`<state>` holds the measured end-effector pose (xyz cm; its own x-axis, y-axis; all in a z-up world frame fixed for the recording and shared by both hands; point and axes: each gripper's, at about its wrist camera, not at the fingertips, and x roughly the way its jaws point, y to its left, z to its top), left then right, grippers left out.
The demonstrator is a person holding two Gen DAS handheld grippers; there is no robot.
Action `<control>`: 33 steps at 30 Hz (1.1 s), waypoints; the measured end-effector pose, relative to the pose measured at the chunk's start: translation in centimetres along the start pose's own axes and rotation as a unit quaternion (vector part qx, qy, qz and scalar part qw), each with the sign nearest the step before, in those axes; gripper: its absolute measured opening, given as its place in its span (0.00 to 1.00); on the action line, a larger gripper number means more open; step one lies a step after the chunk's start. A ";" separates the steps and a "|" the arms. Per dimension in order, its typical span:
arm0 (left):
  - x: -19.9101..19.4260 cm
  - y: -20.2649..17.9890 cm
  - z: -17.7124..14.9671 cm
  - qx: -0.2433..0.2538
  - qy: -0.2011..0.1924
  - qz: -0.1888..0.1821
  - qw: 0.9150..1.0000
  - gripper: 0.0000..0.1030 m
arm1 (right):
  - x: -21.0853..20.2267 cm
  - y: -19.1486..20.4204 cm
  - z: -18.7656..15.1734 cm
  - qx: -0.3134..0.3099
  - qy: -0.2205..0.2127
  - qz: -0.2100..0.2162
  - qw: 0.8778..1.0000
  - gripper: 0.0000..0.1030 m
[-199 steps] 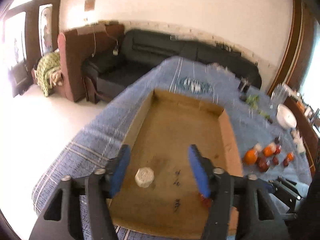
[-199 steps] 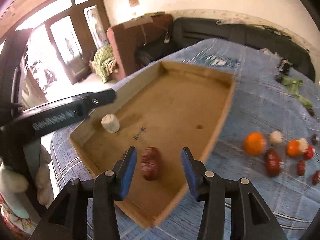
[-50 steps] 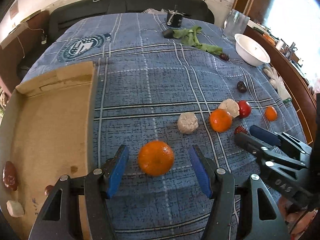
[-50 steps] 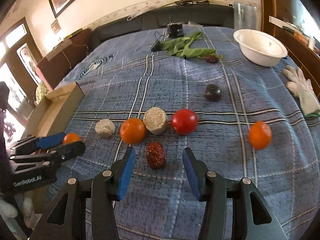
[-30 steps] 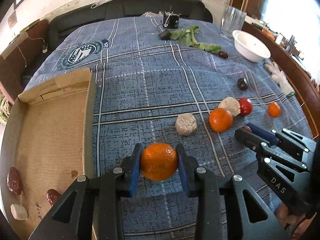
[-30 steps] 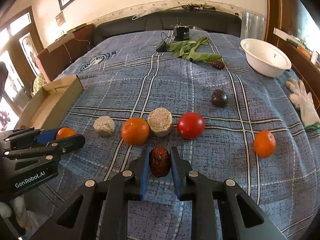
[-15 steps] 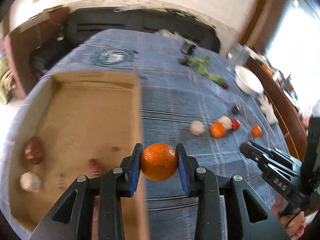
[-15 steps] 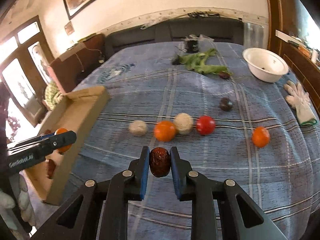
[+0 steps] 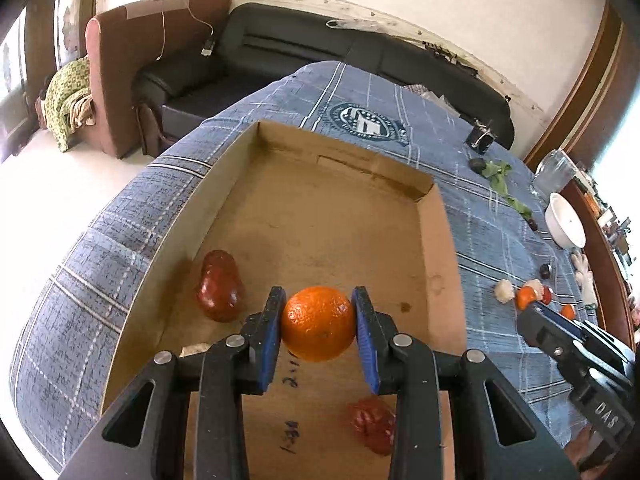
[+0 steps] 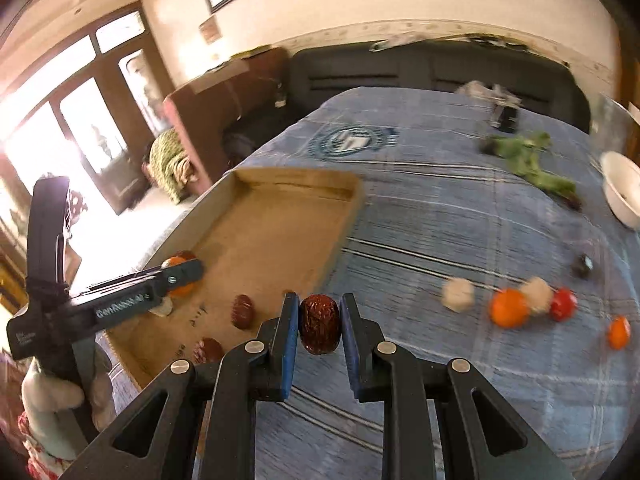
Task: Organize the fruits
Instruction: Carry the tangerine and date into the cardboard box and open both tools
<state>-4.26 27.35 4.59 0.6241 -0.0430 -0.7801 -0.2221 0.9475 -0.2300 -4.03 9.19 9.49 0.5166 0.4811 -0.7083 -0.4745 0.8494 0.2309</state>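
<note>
My left gripper (image 9: pixel 318 326) is shut on an orange (image 9: pixel 318 323) and holds it over the near part of the cardboard box (image 9: pixel 236 172). Two red dates (image 9: pixel 219 286) (image 9: pixel 372 424) and a pale lump (image 9: pixel 194 350) lie on the box floor. My right gripper (image 10: pixel 319 324) is shut on a dark red date (image 10: pixel 319 324), above the blue cloth just right of the box (image 10: pixel 340 224). The left gripper (image 10: pixel 180 276) shows in the right wrist view over the box. Loose fruit stays on the cloth: an orange (image 10: pixel 510 313), a red tomato (image 10: pixel 563 304), a small orange (image 10: pixel 619 332).
A white bowl (image 9: pixel 566 220) and green leaves (image 9: pixel 500 178) lie at the far right of the table. A black sofa (image 9: pixel 320 52) and a brown armchair (image 9: pixel 132 64) stand beyond the table's far edge. A gloved hand (image 10: pixel 52 400) holds the left gripper.
Both grippers lifted their fruit off the cloth and swung left. The left one now hangs over the box; the right one has come up beside the box's right wall.
</note>
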 end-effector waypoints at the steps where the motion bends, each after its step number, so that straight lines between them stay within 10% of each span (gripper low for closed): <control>1: 0.4 0.1 0.3 0.000 0.003 0.003 1.000 0.32 | 0.8 0.7 0.3 -0.008 0.005 0.000 1.000 0.23; 19: 4.1 1.6 3.1 -0.003 0.043 0.019 0.999 0.37 | 10.9 4.7 2.5 -0.071 0.068 -0.019 0.995 0.23; 33: 0.0 2.6 2.7 -0.047 0.000 -0.023 0.999 0.56 | 5.6 1.4 2.5 0.000 0.025 0.011 1.000 0.27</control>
<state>-2.82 30.62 5.52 0.6348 -0.0870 -0.7678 -0.2616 0.9108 -0.3194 -0.02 13.64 7.54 0.4701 0.4874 -0.7359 -0.4854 0.8391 0.2456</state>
